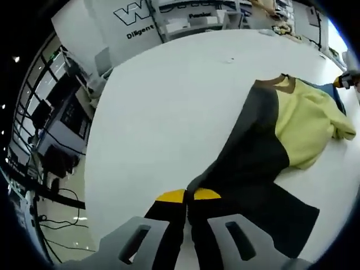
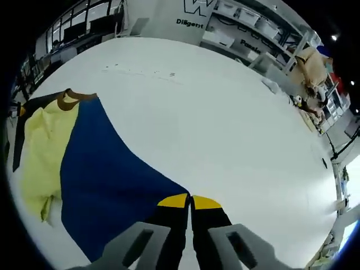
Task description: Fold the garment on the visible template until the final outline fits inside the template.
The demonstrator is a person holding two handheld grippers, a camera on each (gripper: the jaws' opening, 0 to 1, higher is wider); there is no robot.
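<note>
Garment [image 1: 264, 152] spread on white surface [image 1: 169, 112], seen from two ends. In left gripper view: dark grey panel running from brown collar [image 1: 275, 82] down toward left tool [image 1: 187, 198], pale yellow panel [image 1: 306, 126] just beside the grey, on the far side from the shelving. Left tool clenched on the grey fabric's edge, yellow-tipped fingertips [image 1: 170, 196] pressed together with cloth between them. At that view's far right edge, beyond the yellow panel, a small yellow-and-grey object, possibly the other tool, too small to tell.

In right gripper view: same garment [image 2: 101, 169] showing blue panel next to pale yellow panel [image 2: 45, 146], brown collar [image 2: 73, 99] at the end far from right tool [image 2: 190, 201]. Right tool clenched on the blue panel's corner, yellow fingertips [image 2: 207, 202] closed, fabric pinched at the tips.

White surface [image 2: 225, 129] bare and wide beyond the garment. Past the surface's far edge, shelving with storage bins [image 2: 242, 34] and a white wall panel bearing lettering [image 2: 191, 22].
</note>
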